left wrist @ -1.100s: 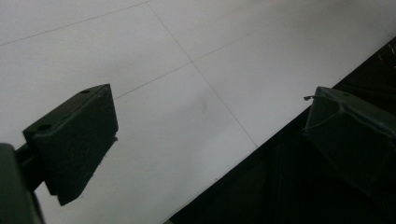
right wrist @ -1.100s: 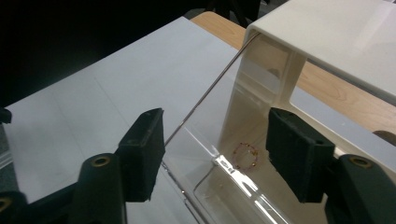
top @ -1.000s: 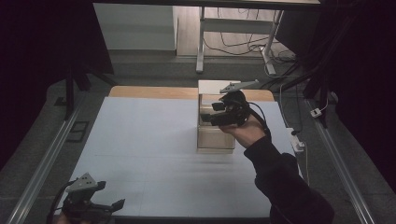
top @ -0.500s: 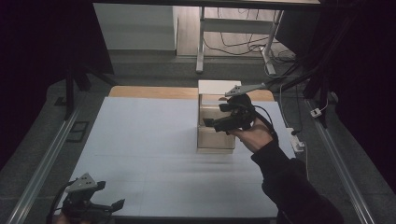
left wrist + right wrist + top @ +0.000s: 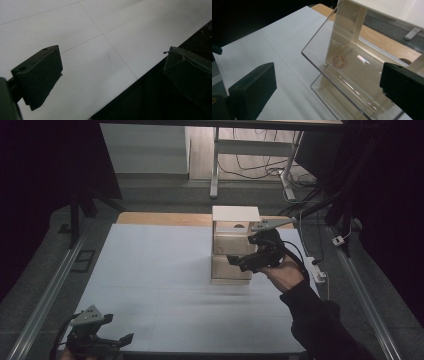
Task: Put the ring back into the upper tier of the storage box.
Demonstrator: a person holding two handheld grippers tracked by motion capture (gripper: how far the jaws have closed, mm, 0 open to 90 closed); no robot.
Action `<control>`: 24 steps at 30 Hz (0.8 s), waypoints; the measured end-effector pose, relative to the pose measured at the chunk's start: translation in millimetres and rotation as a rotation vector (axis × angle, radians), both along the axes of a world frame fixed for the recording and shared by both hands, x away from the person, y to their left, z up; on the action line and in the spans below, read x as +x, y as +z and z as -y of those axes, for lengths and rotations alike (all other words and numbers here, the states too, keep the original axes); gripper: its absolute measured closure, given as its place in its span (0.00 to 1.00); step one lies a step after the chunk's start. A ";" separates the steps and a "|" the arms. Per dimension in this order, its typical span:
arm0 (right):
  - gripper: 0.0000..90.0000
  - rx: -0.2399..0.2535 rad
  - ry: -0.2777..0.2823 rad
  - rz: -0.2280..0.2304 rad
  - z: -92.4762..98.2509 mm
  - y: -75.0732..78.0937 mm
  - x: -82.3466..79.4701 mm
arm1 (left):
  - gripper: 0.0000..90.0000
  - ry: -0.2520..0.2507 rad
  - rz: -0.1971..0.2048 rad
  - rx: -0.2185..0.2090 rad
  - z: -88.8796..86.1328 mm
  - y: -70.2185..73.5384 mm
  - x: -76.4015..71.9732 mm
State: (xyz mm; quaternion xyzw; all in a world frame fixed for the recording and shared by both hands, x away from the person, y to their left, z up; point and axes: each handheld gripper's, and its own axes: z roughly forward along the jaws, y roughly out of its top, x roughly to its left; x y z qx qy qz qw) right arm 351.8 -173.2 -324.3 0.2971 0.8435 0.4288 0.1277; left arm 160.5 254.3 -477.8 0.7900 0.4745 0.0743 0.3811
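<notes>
A clear acrylic tiered stand (image 5: 225, 247) with a white top (image 5: 236, 213) stands at the far middle of the white table (image 5: 150, 270). In the right gripper view a small reddish beaded ring (image 5: 339, 61) lies on the stand's upper clear tray (image 5: 319, 52). My right gripper (image 5: 239, 261) hovers at the stand's right front side and points left. Its jaws have just been opening, and they now stand wide in the right gripper view (image 5: 328, 72) with nothing between them. My left gripper (image 5: 117, 342) rests open at the table's near left edge, empty in the left gripper view (image 5: 110, 52).
A wooden strip (image 5: 165, 218) runs along the table's far edge behind the stand. Metal rails (image 5: 47, 290) flank the table on both sides. A white plug block (image 5: 316, 270) and cables lie off the right side. Dark floor borders the near edge.
My right gripper has drawn back from over the stand, to the right and toward the person, and its jaws have spread wider. The left gripper has not moved.
</notes>
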 end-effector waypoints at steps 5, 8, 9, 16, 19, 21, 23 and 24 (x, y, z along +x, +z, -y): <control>0.00 0.008 -0.029 0.013 7.7 -1.3 -6.0 | 0.02 0.001 0.000 0.000 0.0 0.0 0.1; 0.00 0.011 -0.035 0.018 12.2 -2.0 -8.9 | 0.02 0.002 -0.001 -0.001 -0.1 0.0 0.2; 0.00 0.012 -0.038 0.021 13.6 -2.3 -9.9 | 0.02 0.003 0.000 0.001 -0.2 0.0 0.2; 0.00 0.022 -0.045 0.018 20.5 -6.2 -15.9 | 0.02 0.003 0.001 0.001 -0.1 0.0 0.1; 0.00 0.021 -0.051 0.029 22.5 -8.5 -19.3 | 0.02 0.003 0.001 0.000 0.3 0.0 -0.1; 0.00 0.024 -0.052 0.030 23.9 -10.9 -21.4 | 0.02 0.002 0.002 0.000 0.1 0.1 -0.1; 0.00 0.025 -0.057 0.032 25.5 -13.8 -23.6 | 0.02 0.003 0.002 0.000 0.1 0.1 -0.2; 0.00 0.025 -0.059 0.032 26.3 -15.4 -24.7 | 0.02 0.003 0.003 0.000 0.2 0.1 -0.2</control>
